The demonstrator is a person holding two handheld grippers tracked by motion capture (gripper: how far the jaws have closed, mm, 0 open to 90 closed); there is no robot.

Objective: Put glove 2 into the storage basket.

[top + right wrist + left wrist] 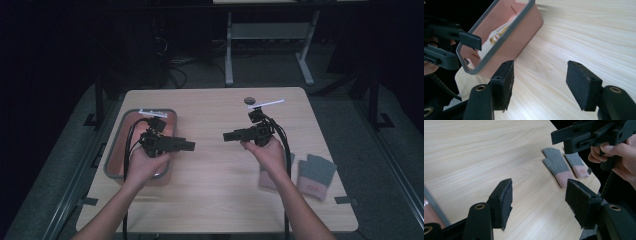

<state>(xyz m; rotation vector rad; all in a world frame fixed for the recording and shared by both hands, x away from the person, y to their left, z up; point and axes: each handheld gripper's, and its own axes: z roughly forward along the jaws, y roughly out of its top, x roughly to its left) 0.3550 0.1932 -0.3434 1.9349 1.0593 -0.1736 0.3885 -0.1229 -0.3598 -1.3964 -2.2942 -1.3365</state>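
Observation:
Both hands hold their grippers over the middle of the wooden table (210, 190), pointing at each other. My left gripper (190, 146) hovers beside a pink tray with a grey rim (114, 150). Its jaws (539, 200) stand open with bare table between them. My right gripper (227, 135) faces it from the right, also open and empty (540, 83). Two grey gloves with pink cuffs (316, 174) (556, 166) lie flat near the table's front right corner. The tray (499, 47) holds something white and yellow that I cannot make out.
A small dark round object (249, 100) sits near the table's far edge. Beyond the table stands a white desk frame (229, 55) on a dark floor. Cables trail from both grippers along the forearms.

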